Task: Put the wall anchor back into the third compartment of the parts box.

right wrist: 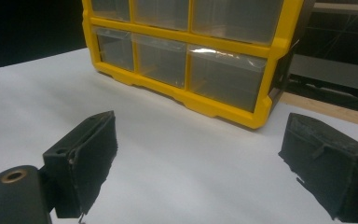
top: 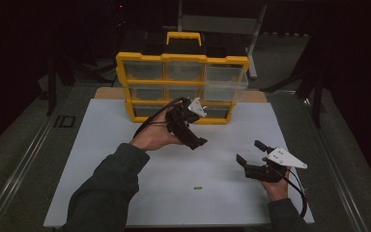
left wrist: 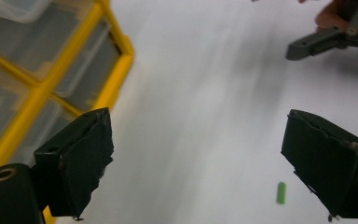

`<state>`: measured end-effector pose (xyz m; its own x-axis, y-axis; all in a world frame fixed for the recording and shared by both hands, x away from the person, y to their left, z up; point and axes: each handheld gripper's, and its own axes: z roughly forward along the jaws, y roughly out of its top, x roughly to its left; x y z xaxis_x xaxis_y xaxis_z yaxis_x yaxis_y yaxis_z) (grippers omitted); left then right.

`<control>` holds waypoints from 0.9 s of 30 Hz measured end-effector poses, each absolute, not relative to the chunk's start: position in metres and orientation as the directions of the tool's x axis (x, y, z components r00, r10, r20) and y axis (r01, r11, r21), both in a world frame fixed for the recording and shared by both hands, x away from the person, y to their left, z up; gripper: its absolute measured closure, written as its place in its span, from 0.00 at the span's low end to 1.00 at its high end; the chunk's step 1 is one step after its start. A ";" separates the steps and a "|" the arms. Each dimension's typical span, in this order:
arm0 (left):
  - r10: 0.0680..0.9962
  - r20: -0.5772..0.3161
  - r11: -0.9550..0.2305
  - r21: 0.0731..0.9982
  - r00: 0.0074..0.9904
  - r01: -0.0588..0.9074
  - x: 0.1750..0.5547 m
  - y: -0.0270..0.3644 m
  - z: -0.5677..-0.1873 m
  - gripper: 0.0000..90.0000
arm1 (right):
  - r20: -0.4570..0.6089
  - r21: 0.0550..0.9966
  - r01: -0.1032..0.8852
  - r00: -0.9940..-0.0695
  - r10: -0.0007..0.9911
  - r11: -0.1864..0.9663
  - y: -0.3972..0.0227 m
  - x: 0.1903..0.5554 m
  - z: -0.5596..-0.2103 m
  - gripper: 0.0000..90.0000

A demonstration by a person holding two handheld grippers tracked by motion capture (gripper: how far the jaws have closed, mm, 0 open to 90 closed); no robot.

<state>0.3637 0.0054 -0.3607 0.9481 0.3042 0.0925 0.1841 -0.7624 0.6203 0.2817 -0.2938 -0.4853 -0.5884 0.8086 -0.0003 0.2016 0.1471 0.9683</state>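
Green and small, a plastic cylinder-shaped piece (top: 197, 187) is lying on the white table sheet (top: 125, 159), well apart from the yellow-framed organiser with clear drawers (top: 182, 84). It is being approached by the left gripper (top: 199, 143), jaws wide and empty, judged a reach step; the right gripper (top: 250, 153), equally wide and empty, is being held nearby. Next, a straddle and closing are called for.

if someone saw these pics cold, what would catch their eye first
Most likely the yellow-framed drawer cabinet with clear drawers, standing at the far edge of the white table; its upper right drawer juts out. Next, the two black grippers held above the table, the left gripper near the cabinet and the right gripper toward the right edge, both open and empty. A tiny green piece lies alone near the front.
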 end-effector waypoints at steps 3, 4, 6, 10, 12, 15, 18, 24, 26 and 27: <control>0.295 0.084 -0.764 0.618 0.952 0.182 0.361 0.003 -0.368 0.11 | 0.002 0.968 0.206 -0.587 0.809 0.147 -0.293 0.281 -0.486 0.12; 0.293 0.084 -0.766 0.616 0.952 0.181 0.360 0.003 -0.370 0.11 | 0.003 0.967 0.206 -0.588 0.809 0.147 -0.293 0.281 -0.486 0.12; 0.285 0.080 -0.772 0.611 0.955 0.179 0.357 0.001 -0.377 0.11 | 0.002 0.968 0.205 -0.588 0.809 0.147 -0.293 0.281 -0.486 0.12; 0.280 0.060 -0.775 0.603 0.958 0.189 0.356 -0.002 -0.387 0.12 | 0.002 0.968 0.205 -0.590 0.808 0.147 -0.293 0.281 -0.486 0.12; 0.279 0.054 -0.779 0.596 0.959 0.194 0.354 -0.005 -0.393 0.12 | 0.002 0.967 0.205 -0.593 0.805 0.149 -0.293 0.281 -0.486 0.12; 0.266 0.047 -0.789 0.585 0.963 0.189 0.351 -0.007 -0.402 0.12 | -0.002 0.968 0.201 -0.593 0.805 0.150 -0.293 0.281 -0.485 0.12; 0.261 0.040 -0.794 0.578 0.965 0.191 0.349 -0.010 -0.411 0.12 | -0.001 0.968 0.202 -0.593 0.806 0.150 -0.293 0.281 -0.486 0.12; 0.243 0.025 -0.808 0.558 0.970 0.188 0.342 -0.014 -0.429 0.14 | -0.001 0.967 0.203 -0.595 0.804 0.151 -0.293 0.281 -0.486 0.12; 0.239 0.016 -0.811 0.553 0.971 0.190 0.340 -0.016 -0.435 0.14 | 0.000 0.967 0.203 -0.595 0.803 0.151 -0.293 0.281 -0.486 0.12; 0.239 0.011 -0.812 0.551 0.971 0.193 0.339 -0.016 -0.439 0.14 | 0.001 0.968 0.203 -0.595 0.804 0.150 -0.292 0.281 -0.486 0.12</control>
